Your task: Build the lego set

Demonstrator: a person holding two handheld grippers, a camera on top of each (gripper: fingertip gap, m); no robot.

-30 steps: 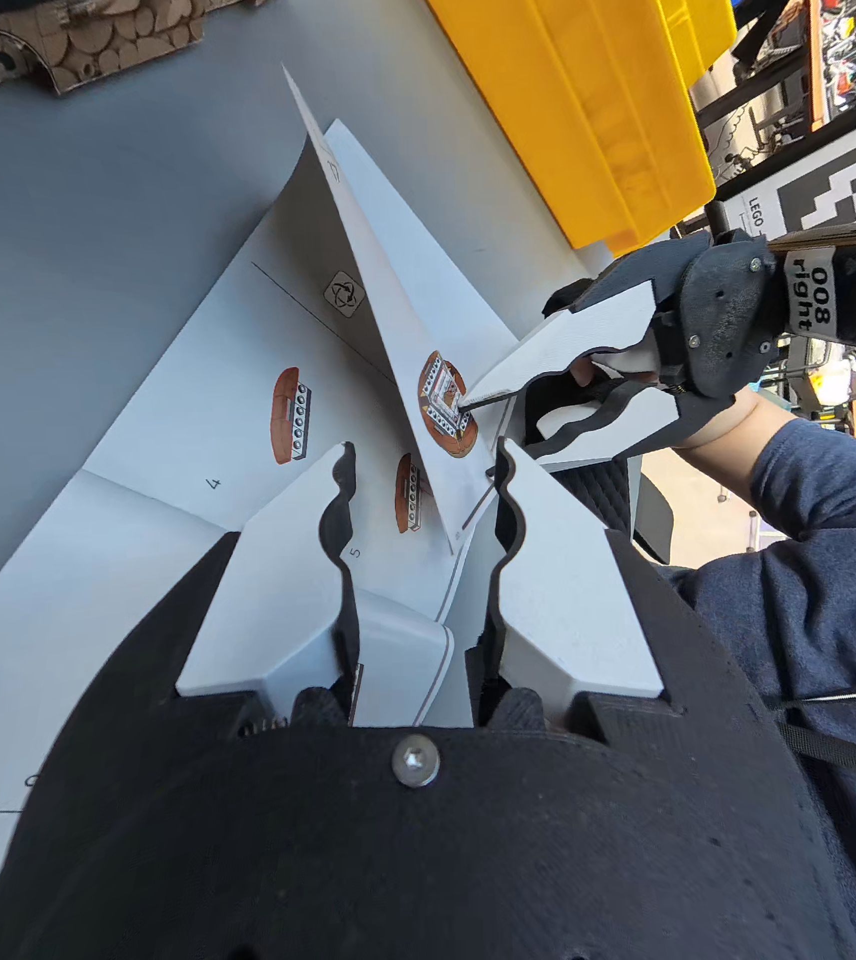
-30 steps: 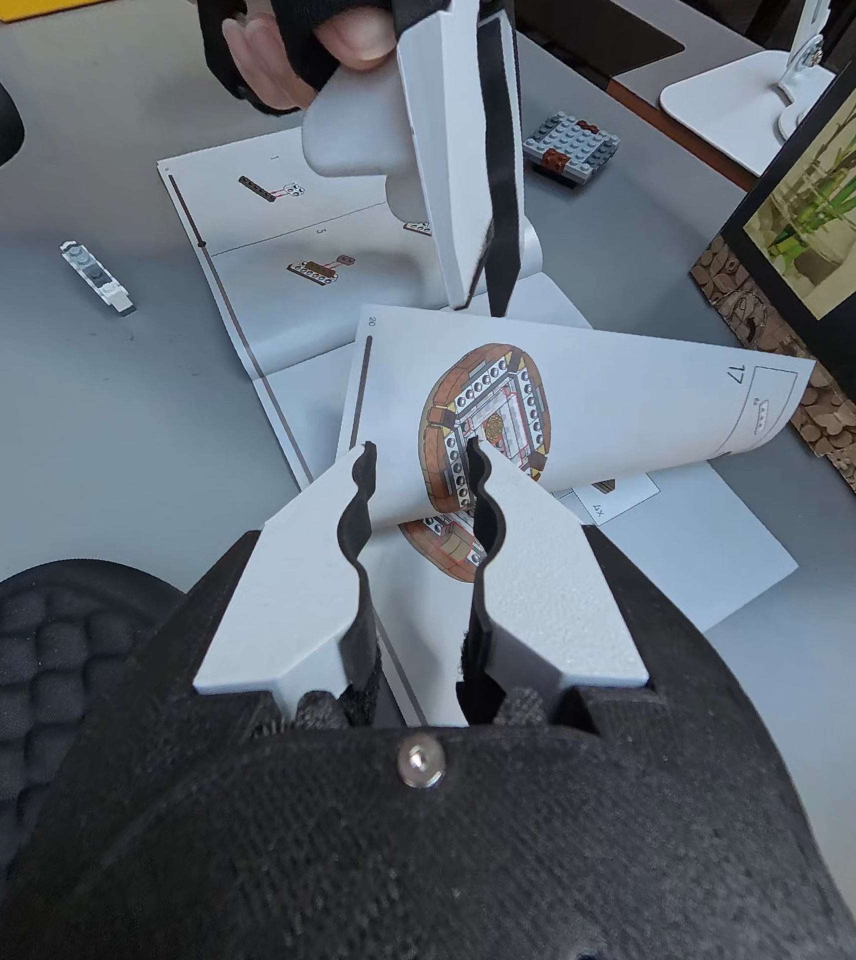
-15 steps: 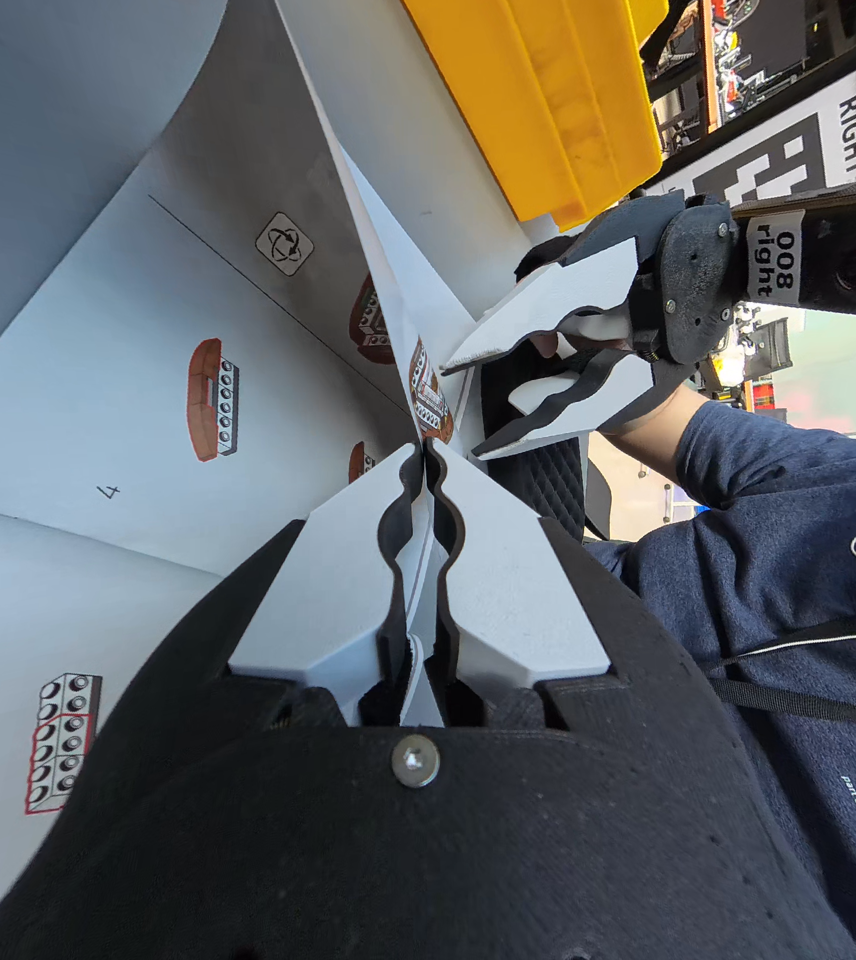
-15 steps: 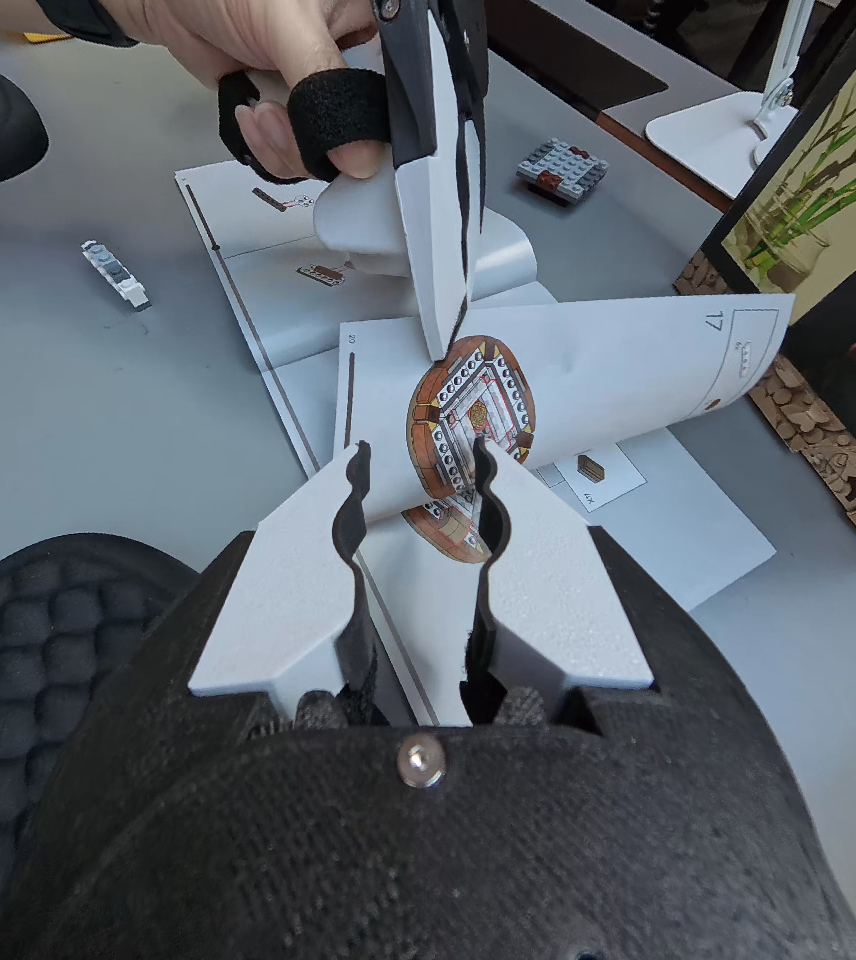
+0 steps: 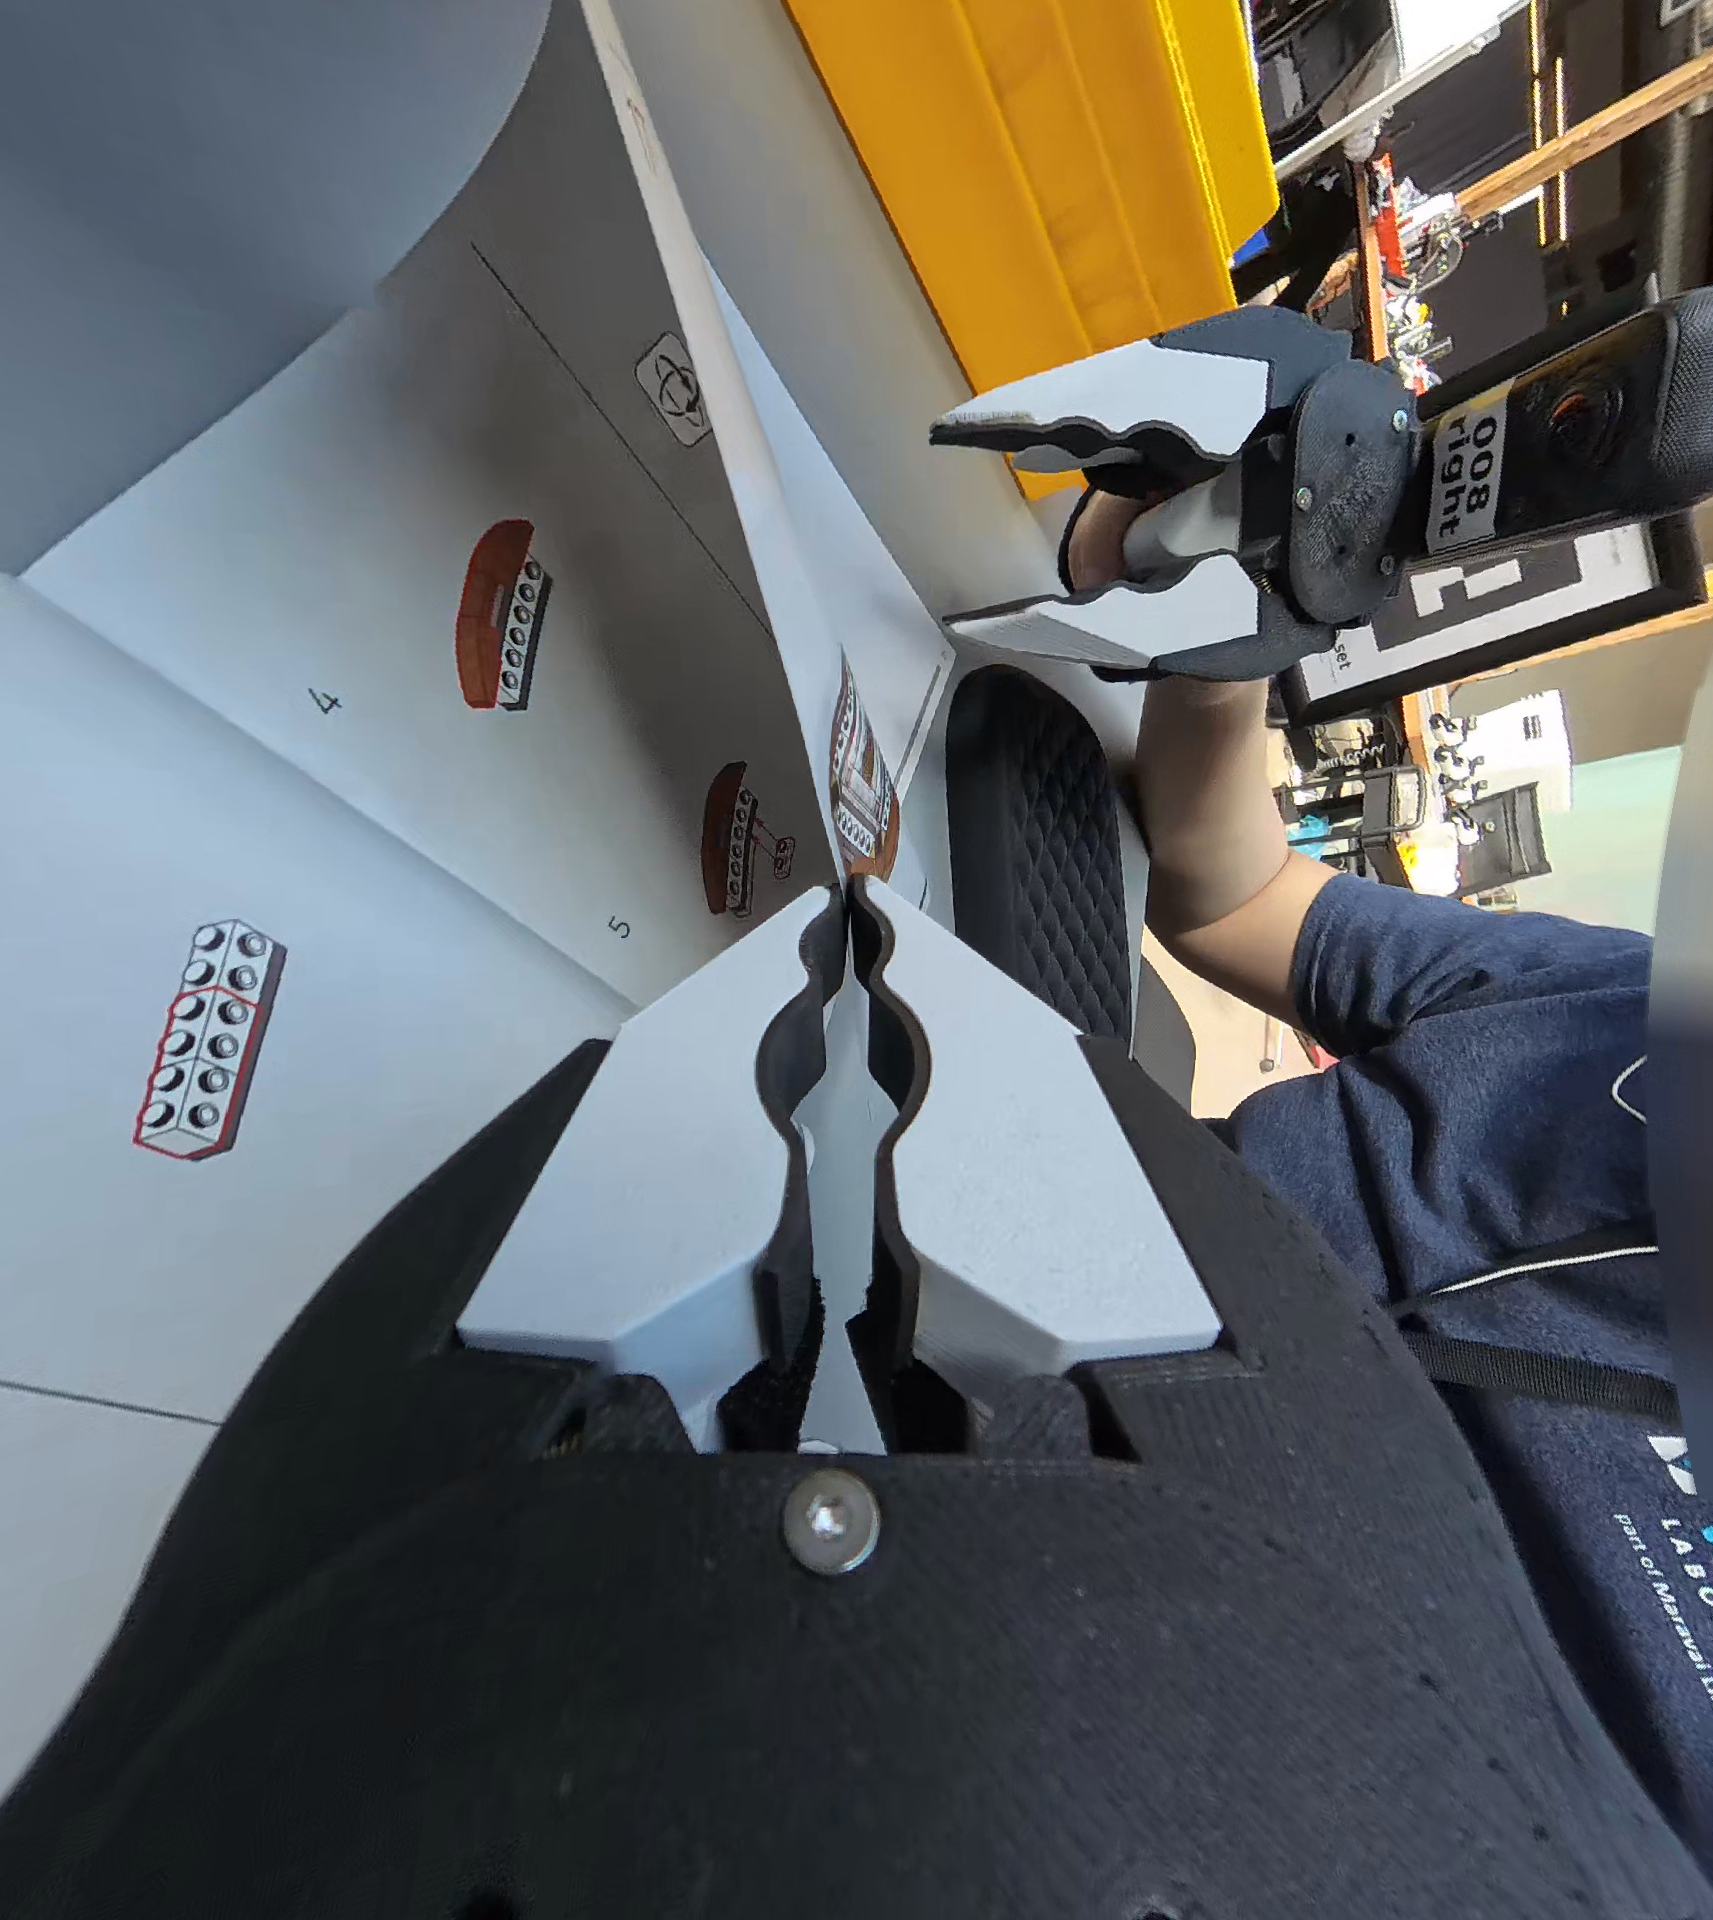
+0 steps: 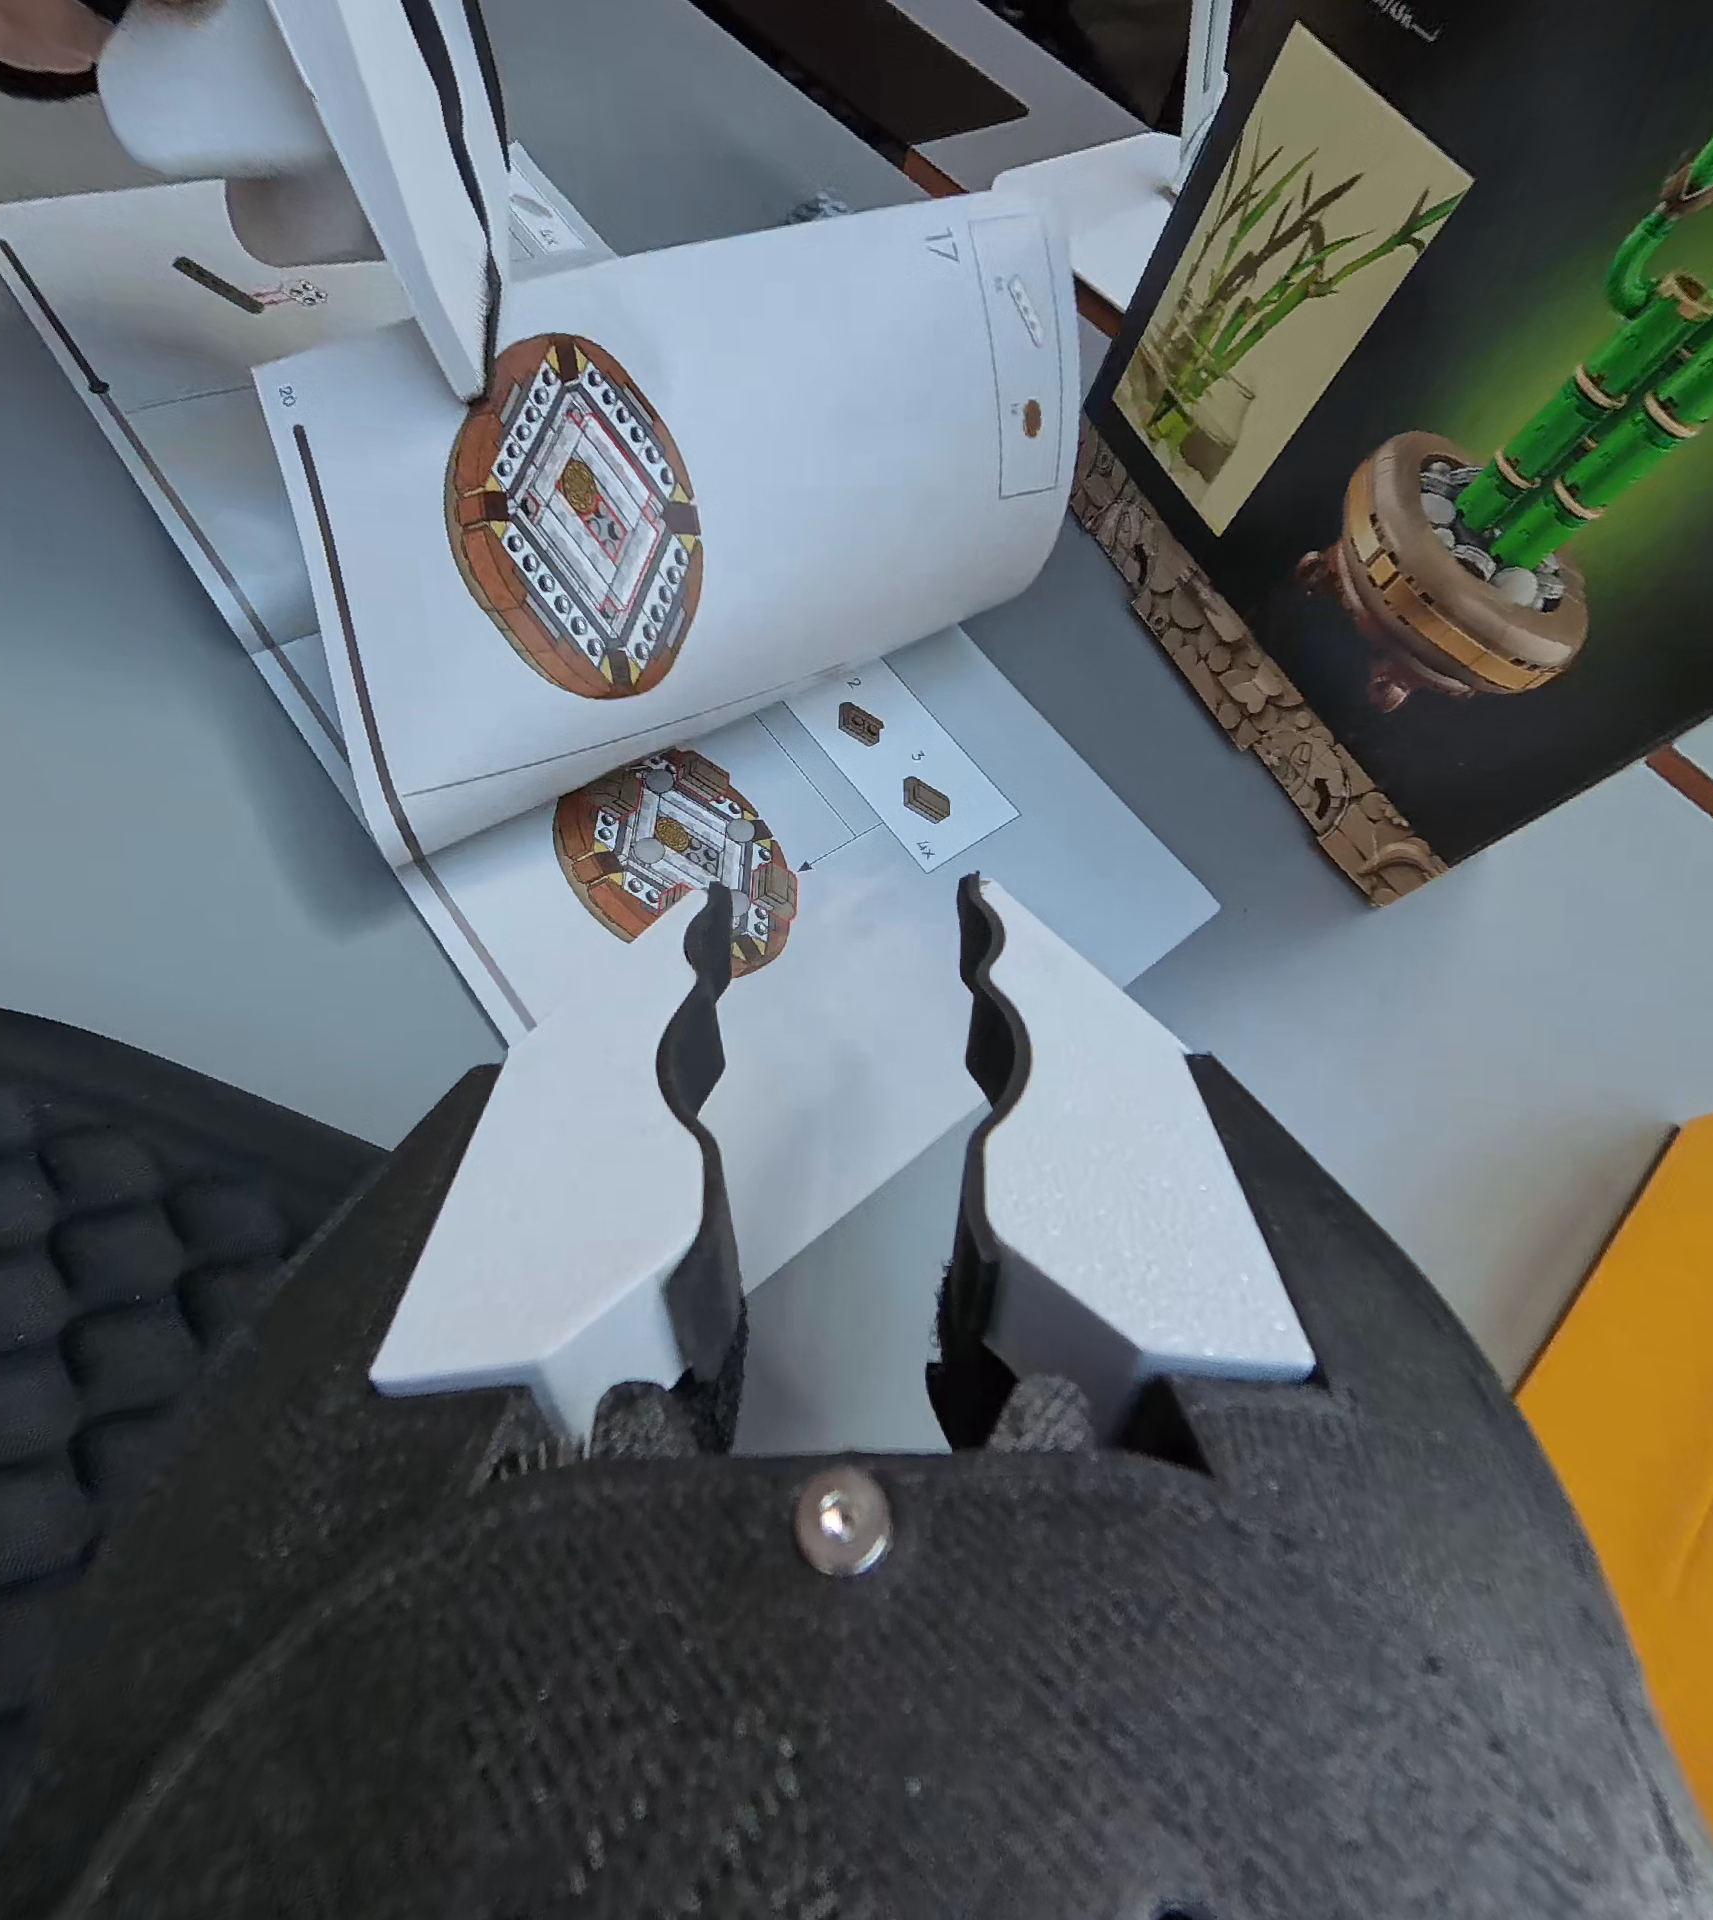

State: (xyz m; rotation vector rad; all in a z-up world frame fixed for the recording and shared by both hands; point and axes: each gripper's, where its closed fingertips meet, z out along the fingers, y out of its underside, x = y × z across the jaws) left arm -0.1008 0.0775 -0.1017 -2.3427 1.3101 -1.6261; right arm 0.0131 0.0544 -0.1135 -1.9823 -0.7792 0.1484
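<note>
The left gripper [image 5: 847, 899] has its jaws pinching a raised page [image 6: 779, 436] of the instruction booklet [image 6: 1018, 894], which lies open on the grey surface [image 6: 104, 810]. The right gripper [image 6: 836, 904] hovers with jaws spread, empty. Paper is light, floppy and tears easily, so grip near the edge, gently.

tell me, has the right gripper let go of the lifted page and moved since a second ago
Yes. The right gripper has opened and pulled back from the lifted page, toward the yellow bin.
</note>
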